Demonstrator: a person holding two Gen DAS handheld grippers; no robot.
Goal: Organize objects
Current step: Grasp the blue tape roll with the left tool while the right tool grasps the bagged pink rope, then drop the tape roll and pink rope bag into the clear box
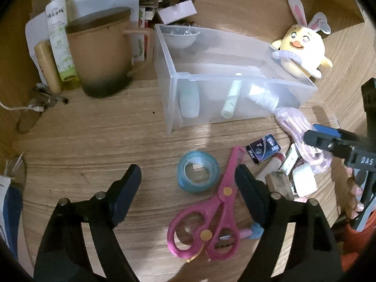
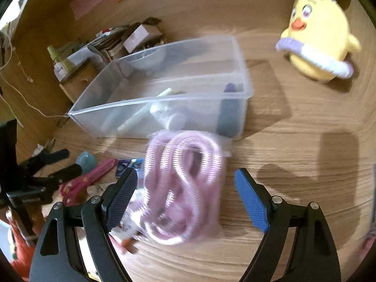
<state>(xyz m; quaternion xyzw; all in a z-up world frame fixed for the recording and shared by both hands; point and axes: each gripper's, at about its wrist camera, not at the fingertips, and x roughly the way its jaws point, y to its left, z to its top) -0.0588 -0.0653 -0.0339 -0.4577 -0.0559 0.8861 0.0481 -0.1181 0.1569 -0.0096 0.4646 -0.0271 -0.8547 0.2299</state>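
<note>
A clear plastic bin (image 1: 178,87) (image 2: 131,111) stands on the wooden table and holds a few small bottles and tubes. My left gripper (image 1: 188,178) is open above a roll of blue tape (image 1: 198,175) and pink scissors (image 1: 211,213). My right gripper (image 2: 185,185) is open with a bagged pink coiled cable (image 2: 183,188) lying between its fingers, just in front of the bin. That gripper also shows in the left wrist view (image 1: 329,141) over the cable (image 1: 293,122). A pile of small items (image 1: 282,169) lies beside the scissors.
A yellow chick plush (image 1: 303,49) (image 2: 319,35) sits right of the bin. A brown mug (image 1: 101,54), bottles (image 1: 58,37) and papers stand at the back left. A small dark box (image 1: 263,151) lies by the scissors. Wooden walls enclose the table.
</note>
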